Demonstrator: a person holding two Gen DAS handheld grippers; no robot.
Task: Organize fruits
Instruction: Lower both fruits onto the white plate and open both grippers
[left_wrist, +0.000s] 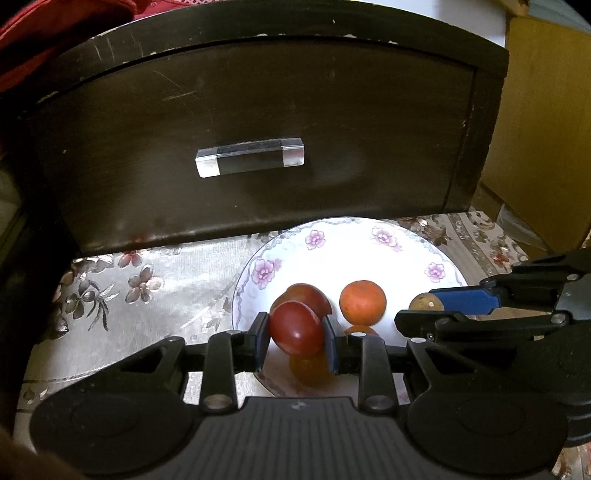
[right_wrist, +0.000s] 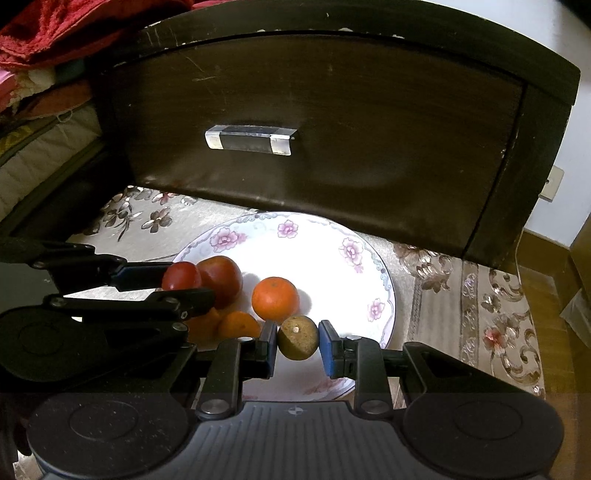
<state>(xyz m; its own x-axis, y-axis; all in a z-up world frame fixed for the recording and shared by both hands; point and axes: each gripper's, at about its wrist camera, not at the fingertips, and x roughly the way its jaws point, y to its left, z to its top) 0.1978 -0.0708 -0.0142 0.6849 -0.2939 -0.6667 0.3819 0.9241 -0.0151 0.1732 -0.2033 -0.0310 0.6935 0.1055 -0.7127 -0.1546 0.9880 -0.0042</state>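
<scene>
Between the left gripper (left_wrist: 295, 341) fingers sits a red fruit (left_wrist: 295, 326).

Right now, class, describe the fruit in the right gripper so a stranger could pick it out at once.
Find the white flowered plate below the dark drawer front. At its near edge, the right gripper pinches a small round fruit. It alone is dull olive-brown; its neighbours are orange or red.
</scene>
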